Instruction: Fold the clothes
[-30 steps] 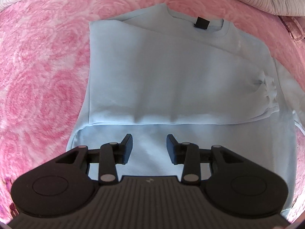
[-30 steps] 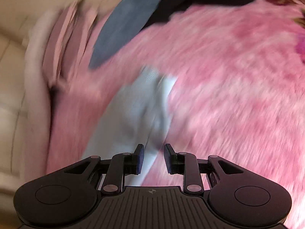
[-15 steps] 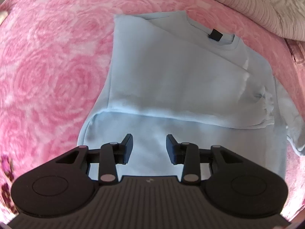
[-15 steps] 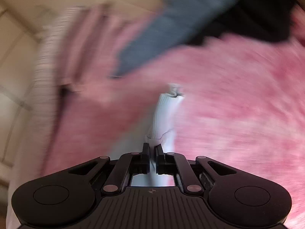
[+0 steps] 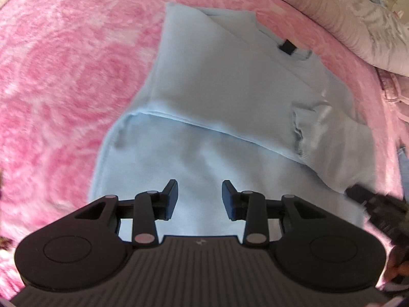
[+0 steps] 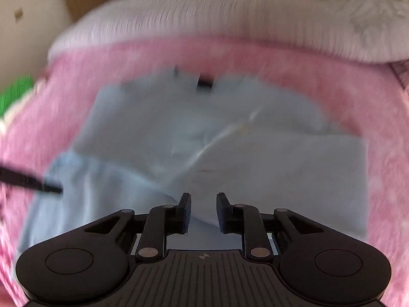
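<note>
A pale blue sweatshirt (image 5: 230, 107) lies flat on a pink rose-patterned blanket (image 5: 64, 76) spread over the bed, its neckline with a small black tag (image 5: 287, 46) pointing toward a grey-white ribbed pillow (image 5: 358, 25) along the far edge. One sleeve is folded across the chest, its ribbed cuff (image 5: 304, 138) resting near the sweatshirt's right side.

The left gripper (image 5: 200, 197) hangs over the lower hem area, its fingers spread well apart with nothing between them. At the right edge of that view a dark blurred shape (image 5: 370, 202) pokes in over the hem corner, likely the other tool, though it is too smeared to be sure.

The right gripper (image 6: 203, 211) hovers above the same sweatshirt (image 6: 281, 158), fingers parted and empty; this view is motion-blurred. A green object (image 6: 15, 94) sits at the far left, unclear what. No containers are in sight.
</note>
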The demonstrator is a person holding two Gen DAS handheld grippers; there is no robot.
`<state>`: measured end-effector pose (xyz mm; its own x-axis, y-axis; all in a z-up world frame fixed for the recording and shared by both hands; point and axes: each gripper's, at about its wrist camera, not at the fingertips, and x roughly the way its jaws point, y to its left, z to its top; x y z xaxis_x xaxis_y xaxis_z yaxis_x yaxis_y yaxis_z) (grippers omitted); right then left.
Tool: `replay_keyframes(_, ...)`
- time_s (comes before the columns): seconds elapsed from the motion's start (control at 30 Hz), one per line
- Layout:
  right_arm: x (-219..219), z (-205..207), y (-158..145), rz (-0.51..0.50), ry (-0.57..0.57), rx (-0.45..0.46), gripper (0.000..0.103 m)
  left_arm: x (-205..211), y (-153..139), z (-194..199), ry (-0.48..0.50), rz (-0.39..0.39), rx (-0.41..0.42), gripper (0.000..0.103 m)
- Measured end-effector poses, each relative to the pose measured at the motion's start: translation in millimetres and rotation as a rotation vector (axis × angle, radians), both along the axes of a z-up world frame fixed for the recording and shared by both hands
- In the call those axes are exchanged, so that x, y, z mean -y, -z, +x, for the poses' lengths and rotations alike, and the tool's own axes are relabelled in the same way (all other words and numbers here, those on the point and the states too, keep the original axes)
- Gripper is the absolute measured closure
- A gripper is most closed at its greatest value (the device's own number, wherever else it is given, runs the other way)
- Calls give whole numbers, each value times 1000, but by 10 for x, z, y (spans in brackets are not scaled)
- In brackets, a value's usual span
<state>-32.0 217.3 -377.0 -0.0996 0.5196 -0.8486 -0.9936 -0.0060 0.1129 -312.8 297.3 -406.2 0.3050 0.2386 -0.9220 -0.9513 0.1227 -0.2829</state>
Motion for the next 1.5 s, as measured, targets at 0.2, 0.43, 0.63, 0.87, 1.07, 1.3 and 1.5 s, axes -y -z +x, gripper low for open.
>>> replay_keyframes(0.2,342,582,207,-164,260,49,80,-112,90,354,31,-29,158,70)
replay_keyframes(0.43,604,1512,141,-183,653,-57,79,-468,320,858,7,-48,286,66)
replay_keyframes(0.63,728,1741,78,-183,730,-61,78,-670,565,1177,1,-104,308,66)
replay_keyframes(0.87,782,1683,147,-190,727,-76,78,-721,266,1340,128,29,278,100)
replay_keyframes(1.07,610,1447,74,-100,555,-14,78,-889,-545,844,160,354,184,100)
replay_keyframes(1.3,304,1128,115,-22,367,-27,78,-1032,-379,333,128,326,58,101)
replay_keyframes(1.5,-3,877,345,-34,229,81,78,-1025,-396,308,94,341,110,101)
